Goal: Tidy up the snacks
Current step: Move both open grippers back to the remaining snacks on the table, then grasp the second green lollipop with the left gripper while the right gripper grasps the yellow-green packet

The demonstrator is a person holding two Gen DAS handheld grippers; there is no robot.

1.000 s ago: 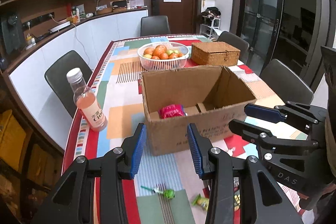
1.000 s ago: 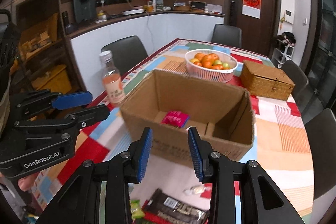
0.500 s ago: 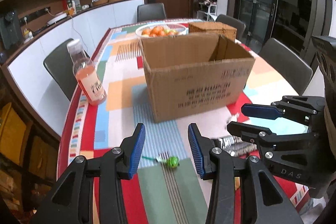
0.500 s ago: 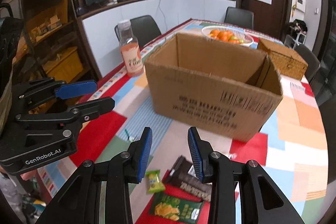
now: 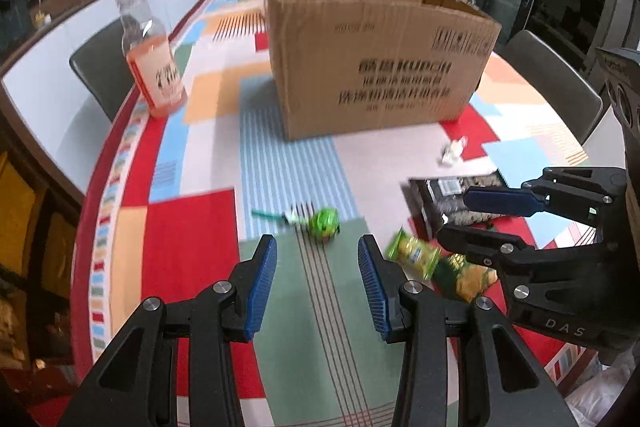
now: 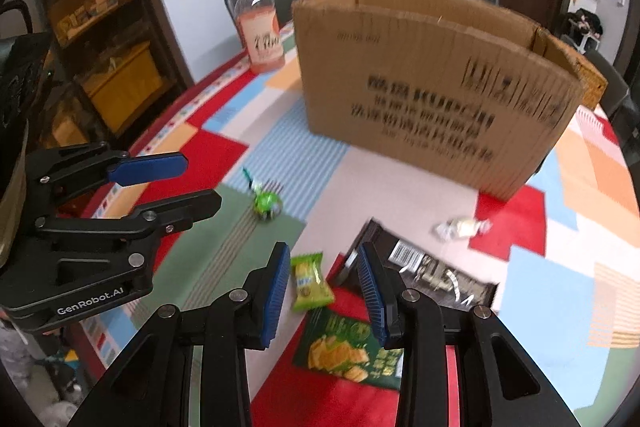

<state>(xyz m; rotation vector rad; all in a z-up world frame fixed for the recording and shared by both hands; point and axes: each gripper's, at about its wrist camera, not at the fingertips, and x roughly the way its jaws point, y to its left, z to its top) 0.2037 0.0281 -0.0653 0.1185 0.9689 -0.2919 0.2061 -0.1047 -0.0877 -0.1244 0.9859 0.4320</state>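
A cardboard box stands open on the patchwork tablecloth; it also shows in the right wrist view. In front of it lie a green lollipop, a small green snack packet, a green chip bag, a dark snack bar and a white wrapped candy. My left gripper is open and empty, just short of the lollipop. My right gripper is open and empty, its fingers on either side of the small green packet, above it.
A bottle of pink drink stands near the table's left edge. Dark chairs ring the table. Each gripper shows in the other's view, the right one close beside the left.
Both grippers have dropped from above the box toward the table in front of it. The snacks are now close under the fingers. Both stay open.
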